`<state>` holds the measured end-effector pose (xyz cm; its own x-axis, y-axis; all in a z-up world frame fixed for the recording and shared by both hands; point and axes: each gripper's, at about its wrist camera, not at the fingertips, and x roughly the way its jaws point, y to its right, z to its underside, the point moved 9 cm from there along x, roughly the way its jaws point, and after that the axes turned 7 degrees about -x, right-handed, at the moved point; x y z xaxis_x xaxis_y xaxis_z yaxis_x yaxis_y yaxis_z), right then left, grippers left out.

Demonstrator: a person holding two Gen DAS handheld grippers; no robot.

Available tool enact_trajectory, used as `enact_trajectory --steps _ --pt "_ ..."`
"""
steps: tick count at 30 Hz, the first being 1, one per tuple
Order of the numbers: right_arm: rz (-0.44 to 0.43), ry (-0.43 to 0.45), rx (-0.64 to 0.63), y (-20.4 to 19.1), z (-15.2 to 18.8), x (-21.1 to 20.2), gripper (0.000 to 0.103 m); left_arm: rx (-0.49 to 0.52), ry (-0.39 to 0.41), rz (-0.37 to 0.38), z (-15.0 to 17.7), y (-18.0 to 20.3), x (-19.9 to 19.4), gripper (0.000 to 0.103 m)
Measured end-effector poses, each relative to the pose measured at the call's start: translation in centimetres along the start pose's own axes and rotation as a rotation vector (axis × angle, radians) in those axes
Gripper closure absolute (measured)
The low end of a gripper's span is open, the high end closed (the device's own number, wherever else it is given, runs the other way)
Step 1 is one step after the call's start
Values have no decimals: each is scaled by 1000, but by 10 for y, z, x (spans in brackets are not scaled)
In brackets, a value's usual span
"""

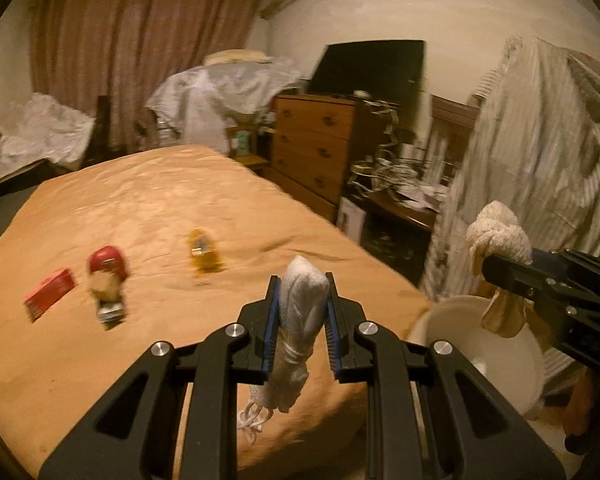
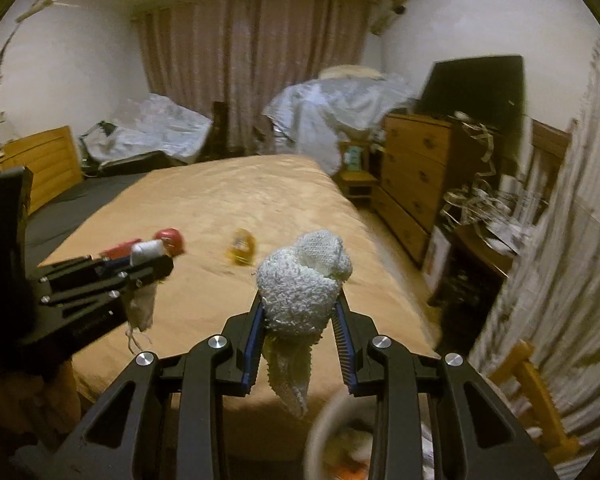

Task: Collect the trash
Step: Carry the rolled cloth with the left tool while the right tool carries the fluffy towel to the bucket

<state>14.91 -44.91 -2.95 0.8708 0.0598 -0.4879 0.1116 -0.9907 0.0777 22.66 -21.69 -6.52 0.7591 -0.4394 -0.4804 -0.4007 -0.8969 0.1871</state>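
My left gripper [image 1: 302, 312] is clenched on a white rolled rag [image 1: 300, 320], its loose strings dangling below the pads, above the near edge of the bed [image 1: 140, 208]. My right gripper [image 2: 300, 328] grasps a knotted towel [image 2: 302, 284], its tail hanging down over the rim of the white bucket [image 1: 488, 344] beside the bed's corner. On the tan cover, well apart from both grippers, lie a red box [image 1: 50, 294], a red-capped bottle [image 1: 108, 284] just beside it, and a yellow packet [image 1: 204, 254] further right. A wooden dresser [image 1: 312, 148] stands beyond the bed.
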Motion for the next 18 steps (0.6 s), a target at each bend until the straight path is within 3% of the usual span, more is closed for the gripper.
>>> enact_trajectory --steps 9,18 --pt "66 -144 70 116 60 -15 70 76 -87 162 13 97 32 84" --pt "15 -329 169 183 114 3 70 126 -292 296 56 167 82 84"
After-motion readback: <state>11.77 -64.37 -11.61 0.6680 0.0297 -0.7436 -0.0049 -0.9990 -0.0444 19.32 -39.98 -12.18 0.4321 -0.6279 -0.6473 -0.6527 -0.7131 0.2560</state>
